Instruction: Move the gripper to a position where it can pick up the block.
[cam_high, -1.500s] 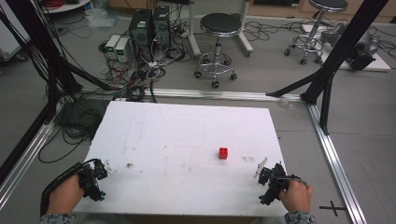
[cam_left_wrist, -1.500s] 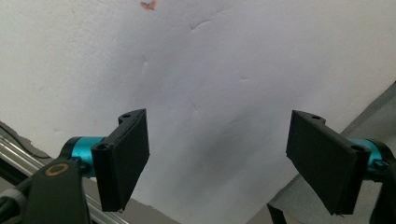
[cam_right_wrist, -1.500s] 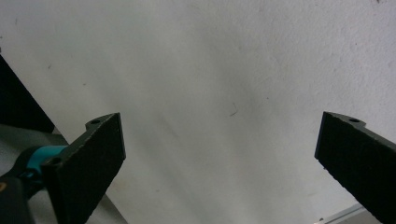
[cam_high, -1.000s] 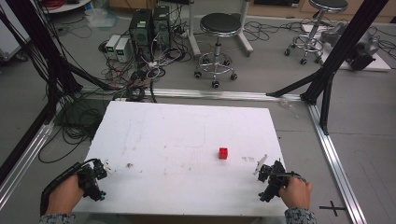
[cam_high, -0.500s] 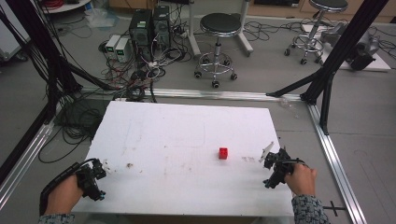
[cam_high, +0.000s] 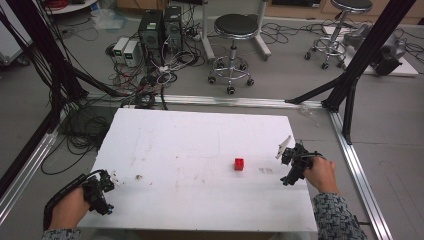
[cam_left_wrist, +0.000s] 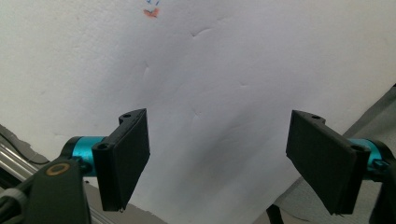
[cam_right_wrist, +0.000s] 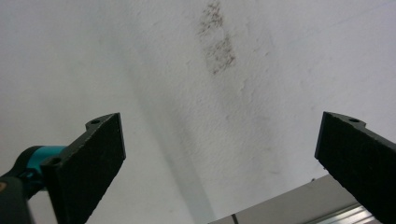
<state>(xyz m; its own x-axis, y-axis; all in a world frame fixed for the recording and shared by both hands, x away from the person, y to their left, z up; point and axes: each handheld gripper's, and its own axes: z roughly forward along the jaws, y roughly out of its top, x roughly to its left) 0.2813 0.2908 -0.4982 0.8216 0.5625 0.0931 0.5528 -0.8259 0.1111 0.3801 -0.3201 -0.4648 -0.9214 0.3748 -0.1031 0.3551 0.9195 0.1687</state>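
Left gripper (cam_left_wrist: 217, 163) is sitting at lower left of the high view, jaws wide apart, gripping nothing. Right gripper (cam_right_wrist: 222, 163) at right, likewise spread and empty. Red cube (cam_high: 239, 164) is lying centre-right on white table (cam_high: 200, 140), untouched.

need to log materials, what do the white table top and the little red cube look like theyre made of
White table top: looks like matte foam or painted board; dents, creases and scuff stains show in both gripper views. Red cube: solid, evenly coloured, maybe plastic or painted wood; too small to tell.
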